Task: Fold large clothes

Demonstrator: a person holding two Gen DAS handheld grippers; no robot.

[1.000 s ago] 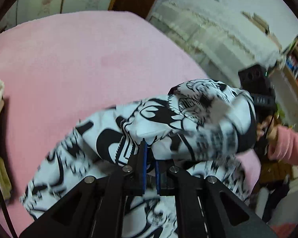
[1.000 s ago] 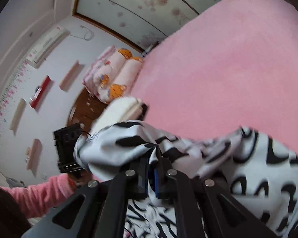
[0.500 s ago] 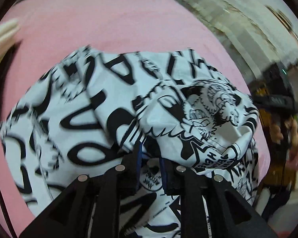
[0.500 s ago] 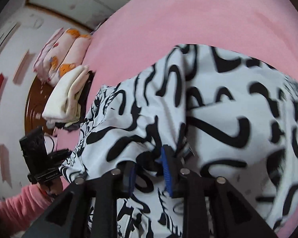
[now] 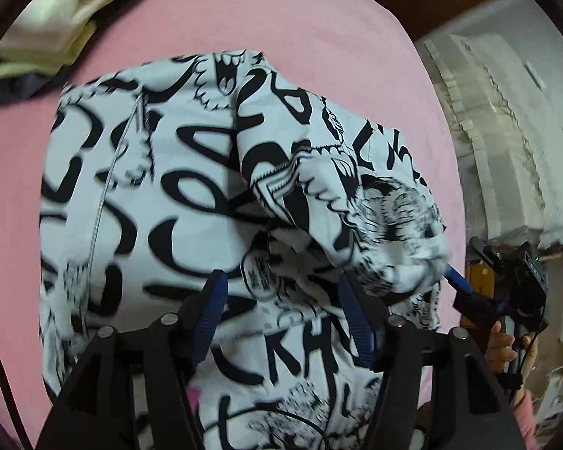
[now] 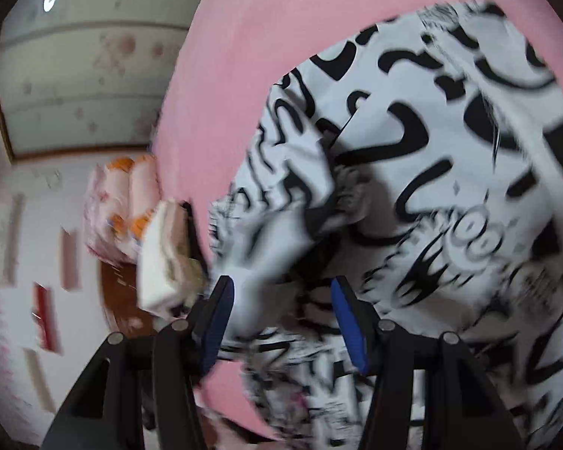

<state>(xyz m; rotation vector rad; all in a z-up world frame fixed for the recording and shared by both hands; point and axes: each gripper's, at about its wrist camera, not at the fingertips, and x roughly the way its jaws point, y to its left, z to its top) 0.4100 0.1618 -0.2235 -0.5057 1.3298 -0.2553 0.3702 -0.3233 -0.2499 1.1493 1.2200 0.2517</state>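
A large white garment with black graffiti print (image 5: 176,172) lies doubled over on the pink bed (image 5: 281,18). My left gripper (image 5: 281,296) hovers just over its near part with the jaws opening. Cloth lies under and between the blue pads (image 5: 210,311), which do not press on it. In the right wrist view the same garment (image 6: 450,157) fills the right side. My right gripper (image 6: 281,300) is at its left edge with the jaws opening, and a loose blurred fold sits between them. The right gripper (image 5: 465,292) also shows at the garment's right corner, held by a hand (image 5: 501,341).
A folded cream pile (image 5: 56,30) lies on the bed's far left corner, seen also as a cream stack (image 6: 161,262). Rolled pink and orange bedding (image 6: 127,202) sits beyond it. A white lace-covered piece of furniture (image 5: 506,131) stands right of the bed.
Both grippers were shut on the garment's edge and held it up. They have swung it over and down onto the rest of the garment, and both pairs of jaws have opened.
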